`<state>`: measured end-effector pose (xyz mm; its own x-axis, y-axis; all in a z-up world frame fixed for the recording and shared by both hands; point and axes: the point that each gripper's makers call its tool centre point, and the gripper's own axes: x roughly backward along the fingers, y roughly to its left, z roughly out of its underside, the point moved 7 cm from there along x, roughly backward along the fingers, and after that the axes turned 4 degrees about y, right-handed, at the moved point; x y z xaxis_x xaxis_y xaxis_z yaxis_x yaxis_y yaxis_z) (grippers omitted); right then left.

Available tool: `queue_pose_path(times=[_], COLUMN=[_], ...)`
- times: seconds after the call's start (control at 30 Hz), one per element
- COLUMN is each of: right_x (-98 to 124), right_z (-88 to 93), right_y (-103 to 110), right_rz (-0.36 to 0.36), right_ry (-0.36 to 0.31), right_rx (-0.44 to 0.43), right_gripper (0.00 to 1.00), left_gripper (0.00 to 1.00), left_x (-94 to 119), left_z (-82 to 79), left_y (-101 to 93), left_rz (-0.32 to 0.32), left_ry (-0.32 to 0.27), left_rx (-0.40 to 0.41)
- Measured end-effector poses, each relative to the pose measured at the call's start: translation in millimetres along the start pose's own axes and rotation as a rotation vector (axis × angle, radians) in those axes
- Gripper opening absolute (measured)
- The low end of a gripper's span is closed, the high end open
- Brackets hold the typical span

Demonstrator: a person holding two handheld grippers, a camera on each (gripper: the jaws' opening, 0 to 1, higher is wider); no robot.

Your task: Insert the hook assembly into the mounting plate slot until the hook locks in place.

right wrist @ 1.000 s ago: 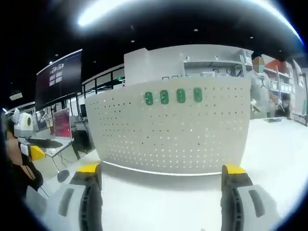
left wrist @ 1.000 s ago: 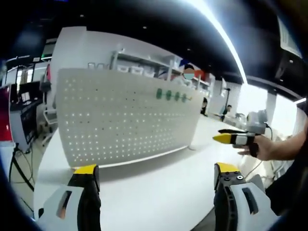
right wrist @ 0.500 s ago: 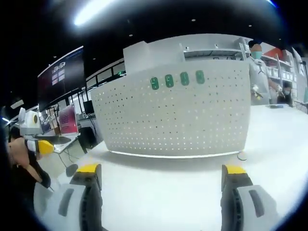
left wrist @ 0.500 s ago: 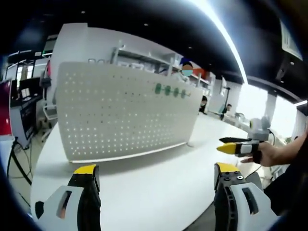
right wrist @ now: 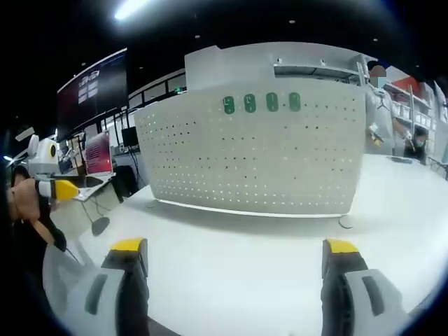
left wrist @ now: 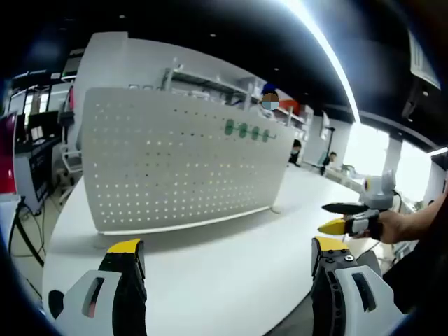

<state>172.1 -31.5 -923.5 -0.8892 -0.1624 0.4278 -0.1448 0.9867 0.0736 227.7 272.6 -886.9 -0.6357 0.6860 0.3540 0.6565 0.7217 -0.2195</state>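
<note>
My left gripper (left wrist: 222,255) and right gripper (right wrist: 234,255) hang agape and empty before the upright perforated mounting plate (right wrist: 255,157), green hooks (right wrist: 261,103) near its top; a hasty reach could topple it.

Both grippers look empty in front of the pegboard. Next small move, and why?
Probably bring the right gripper toward the four green hooks in the top row of the white pegboard. Both it and the left gripper have open, empty jaws above the bare white table, and the hooks are the only small parts I can see.
</note>
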Motion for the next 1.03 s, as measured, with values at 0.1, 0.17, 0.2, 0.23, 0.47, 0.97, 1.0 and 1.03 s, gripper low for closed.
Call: queue_pose_path(times=[0.1,0.17,0.2,0.23,0.47,0.97,1.0,1.03], right_x=[0.1,0.7,1.0,1.3,4.6,9.0,9.0,8.8], right_z=[0.9,1.2,1.1,1.4,3.3,7.0,7.5,8.0], right_y=[1.0,2.3,2.8,3.2,3.0,4.2,4.5,4.5], right_rz=[-0.009,-0.009,-0.012,-0.017,-0.018,-0.035,-0.034,-0.035], right_ry=[0.012,0.018,0.016,0.021,0.019,0.02,0.023,0.026], right_rx=[0.029,0.053,0.057,0.063,0.045,0.018,0.017,0.019], right_gripper=[1.0,1.0,1.0,1.0,1.0,1.0,1.0,1.0], left_gripper=[1.0,1.0,1.0,1.0,1.0,1.0,1.0,1.0], left_x=[0.5,0.8,0.9,1.2,3.5,6.5,6.6,6.7], left_z=[-0.1,0.2,0.3,0.5,3.7,3.7,4.1,4.3], left_y=[-1.2,-1.4,-1.6,-2.2,-4.5,-6.5,-6.6,-6.6], left_rz=[0.0,-0.002,-0.002,-0.002,-0.005,-0.009,-0.01,-0.01], left_ry=[-0.006,-0.007,-0.007,-0.007,-0.005,-0.012,-0.01,-0.01], left_rx=[0.002,0.002,0.002,0.0,0.002,0.001,0.0,0.001])
